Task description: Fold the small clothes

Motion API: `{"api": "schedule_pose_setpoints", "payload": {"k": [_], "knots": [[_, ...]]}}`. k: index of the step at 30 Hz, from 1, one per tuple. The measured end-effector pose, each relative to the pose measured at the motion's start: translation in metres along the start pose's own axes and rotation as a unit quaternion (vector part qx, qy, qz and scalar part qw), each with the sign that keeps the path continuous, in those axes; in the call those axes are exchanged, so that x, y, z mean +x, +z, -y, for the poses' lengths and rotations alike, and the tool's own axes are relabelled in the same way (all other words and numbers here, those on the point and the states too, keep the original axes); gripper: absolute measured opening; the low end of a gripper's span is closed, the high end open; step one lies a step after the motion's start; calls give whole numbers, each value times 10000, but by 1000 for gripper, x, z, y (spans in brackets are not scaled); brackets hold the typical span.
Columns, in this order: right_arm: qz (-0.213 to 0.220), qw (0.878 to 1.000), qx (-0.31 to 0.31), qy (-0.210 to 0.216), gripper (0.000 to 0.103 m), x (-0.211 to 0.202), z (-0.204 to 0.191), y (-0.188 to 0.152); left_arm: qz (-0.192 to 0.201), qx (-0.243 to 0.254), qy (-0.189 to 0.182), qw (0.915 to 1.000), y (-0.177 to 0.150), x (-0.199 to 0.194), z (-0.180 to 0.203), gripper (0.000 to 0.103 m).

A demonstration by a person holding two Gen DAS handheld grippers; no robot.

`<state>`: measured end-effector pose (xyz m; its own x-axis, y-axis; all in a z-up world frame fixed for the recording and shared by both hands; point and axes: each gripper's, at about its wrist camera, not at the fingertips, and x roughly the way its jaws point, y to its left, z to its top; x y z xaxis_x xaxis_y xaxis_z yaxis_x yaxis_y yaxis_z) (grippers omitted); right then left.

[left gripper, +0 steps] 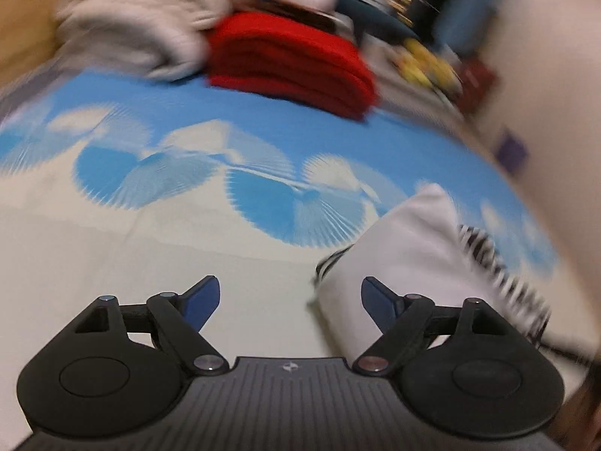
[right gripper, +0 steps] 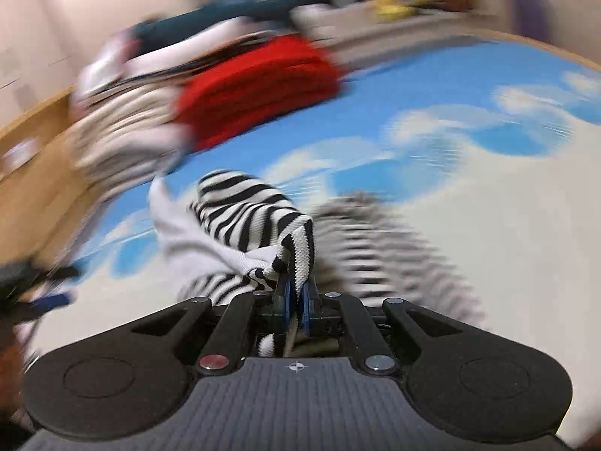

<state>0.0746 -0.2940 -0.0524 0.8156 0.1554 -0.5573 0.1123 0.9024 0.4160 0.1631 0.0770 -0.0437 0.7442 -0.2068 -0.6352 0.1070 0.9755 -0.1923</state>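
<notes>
A black-and-white zebra-striped small garment (right gripper: pixel 255 221) with a white inner side lies on the blue and white patterned surface (right gripper: pixel 469 203). My right gripper (right gripper: pixel 296 289) is shut on a striped edge of it and holds that edge lifted. In the left wrist view the same garment (left gripper: pixel 420 248) shows mostly its white side at the lower right. My left gripper (left gripper: pixel 291 297) is open and empty, just above the surface, with its right finger (left gripper: pixel 379 300) over the garment's left edge. Both views are blurred by motion.
A folded red garment (left gripper: pixel 289 60) lies at the back, with a pile of grey and white clothes (left gripper: pixel 127 26) to its left. Yellow objects (left gripper: pixel 424 60) and dark items stand behind them. A wooden edge (right gripper: pixel 33 158) borders the surface on the left.
</notes>
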Motion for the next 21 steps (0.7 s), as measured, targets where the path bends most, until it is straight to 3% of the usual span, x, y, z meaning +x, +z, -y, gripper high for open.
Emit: {"api": "schedule_pose_setpoints", "payload": {"k": [2, 4, 7, 10, 12, 13, 14, 15, 18, 19, 20, 21], "knots": [[48, 9983, 241, -522, 5, -4, 29, -7, -118, 690, -113, 9975, -12, 8, 29, 83], [-358, 9937, 690, -809, 5, 2, 68, -16, -258, 1217, -266, 9919, -27, 17, 54, 80], [-968, 9809, 1635, -419, 8, 15, 114, -27, -384, 1797, -552, 9814, -48, 23, 80, 75], [-883, 9806, 1746, -87, 16, 14, 120, -27, -452, 1967, -837, 9758, -56, 28, 94, 67], [-758, 9831, 1656, 165, 28, 11, 115, -23, -482, 1943, -1018, 9745, -59, 28, 99, 61], [-731, 9828, 1673, 286, 45, 12, 116, -21, -491, 1932, -1090, 9739, -58, 28, 103, 55], [-709, 9817, 1725, 388, 54, 13, 118, -19, -509, 1931, -1186, 9727, -60, 27, 105, 52], [-687, 9809, 1768, 432, 55, 16, 119, -17, -536, 1944, -1274, 9711, -60, 24, 108, 48], [-700, 9808, 1770, 414, 49, 30, 121, -14, -637, 2080, -1473, 9649, -62, 27, 121, 41], [-743, 9798, 1798, 469, 32, 37, 121, -8, -664, 2151, -1529, 9623, -64, 28, 125, 40], [-792, 9787, 1815, 535, 8, 37, 122, -9, -703, 2225, -1594, 9592, -67, 28, 130, 40], [-812, 9792, 1780, 531, 8, 38, 123, -9, -732, 2280, -1651, 9568, -69, 29, 135, 40]]}}
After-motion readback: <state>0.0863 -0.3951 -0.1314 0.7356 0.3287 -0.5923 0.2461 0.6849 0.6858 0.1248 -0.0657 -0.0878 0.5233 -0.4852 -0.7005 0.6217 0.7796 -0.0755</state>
